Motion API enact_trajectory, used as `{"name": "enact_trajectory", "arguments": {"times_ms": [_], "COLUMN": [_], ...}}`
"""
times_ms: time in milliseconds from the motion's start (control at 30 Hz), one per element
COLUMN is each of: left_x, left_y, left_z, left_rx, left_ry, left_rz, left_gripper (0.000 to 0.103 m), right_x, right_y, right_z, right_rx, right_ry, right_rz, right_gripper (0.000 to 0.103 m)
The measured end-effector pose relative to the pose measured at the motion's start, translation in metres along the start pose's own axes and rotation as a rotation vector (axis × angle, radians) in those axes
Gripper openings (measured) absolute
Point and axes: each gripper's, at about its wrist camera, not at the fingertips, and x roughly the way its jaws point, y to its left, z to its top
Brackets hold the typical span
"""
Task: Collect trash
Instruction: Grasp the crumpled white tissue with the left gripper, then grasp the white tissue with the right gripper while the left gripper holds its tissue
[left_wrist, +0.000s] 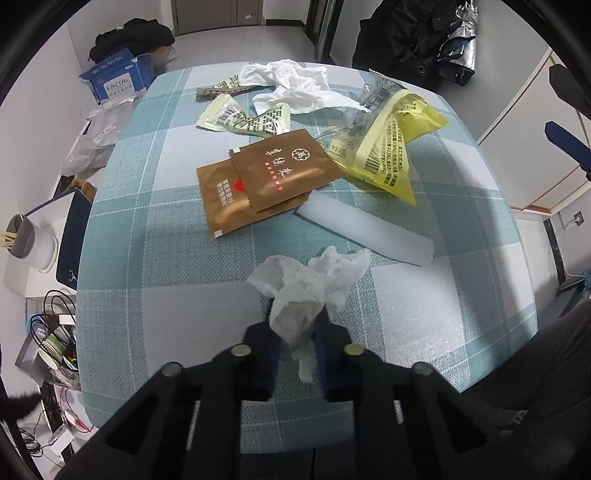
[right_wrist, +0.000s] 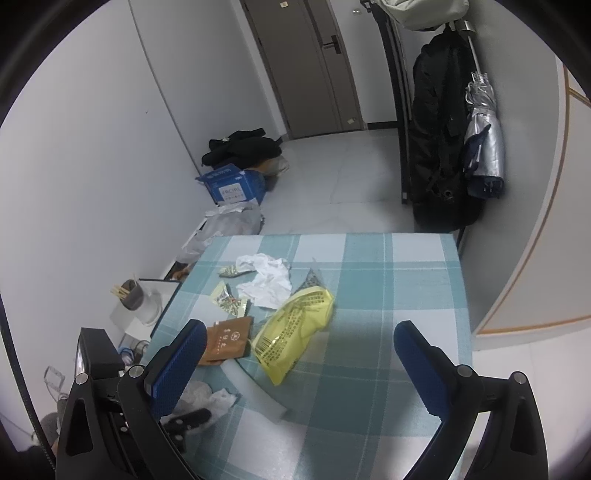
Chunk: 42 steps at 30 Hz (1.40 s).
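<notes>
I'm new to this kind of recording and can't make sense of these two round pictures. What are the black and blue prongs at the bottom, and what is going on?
No robot here: a person holds a pair of tongs in each hand, each with a wide-angle camera looking along its fingers. That is why the pictures look round.

The left view shows the left tongs shut on a crumpled white tissue. The right view shows the right tongs open, holding nothing, above the checked tablecloth.

On the cloth lies trash: a yellow wrapper, two brown sachets, a white foam strip, small printed packets and more crumpled white paper.
</notes>
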Motion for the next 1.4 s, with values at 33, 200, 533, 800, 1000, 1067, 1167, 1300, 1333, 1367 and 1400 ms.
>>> {"name": "enact_trajectory", "arguments": {"times_ms": [33,200,533,800,1000,1067,1167,1300,1333,1367,1400], "left_x": [-0.001,-0.009,-0.022,-0.027,-0.032,-0.036,-0.042,-0.042,-0.041,-0.040,-0.039], "left_y": [0.001,0.000,0.019,0.025,0.045,0.051,0.059,0.070,0.073,0.075,0.077], "left_z": [0.001,0.008,0.020,0.030,0.034,0.037,0.041,0.044,0.044,0.045,0.045], "left_rx": [-0.004,-0.045,-0.112,-0.144,-0.209,-0.223,-0.236,-0.265,-0.273,-0.277,-0.277], "left_ry": [-0.006,-0.048,-0.124,-0.166,-0.178,-0.191,-0.217,-0.226,-0.224,-0.218,-0.218], "left_rz": [0.002,-0.004,-0.044,-0.084,-0.116,-0.126,-0.135,-0.152,-0.153,-0.155,-0.148], "left_gripper": [0.008,0.006,0.006,0.006,0.006,0.006,0.006,0.006,0.006,0.006,0.006], "right_x": [0.000,0.002,0.021,0.033,0.030,0.032,0.049,0.097,0.106,0.114,0.127], "right_y": [0.000,-0.002,-0.009,-0.007,0.010,0.017,0.039,0.071,0.076,0.080,0.085], "right_z": [-0.001,-0.002,-0.010,-0.012,0.015,0.027,0.046,0.055,0.053,0.051,0.049], "right_rx": [0.000,0.002,0.056,0.062,-0.061,-0.128,-0.318,-0.616,-0.666,-0.704,-0.757], "right_ry": [0.000,0.004,0.070,0.089,0.047,0.048,0.079,0.224,0.262,0.296,0.339], "right_rz": [0.000,-0.008,-0.003,-0.029,-0.028,-0.008,0.008,0.088,0.114,0.142,0.168], "right_gripper": [0.102,0.102,0.102,0.100,0.099,0.099,0.099,0.097,0.097,0.097,0.097]}}
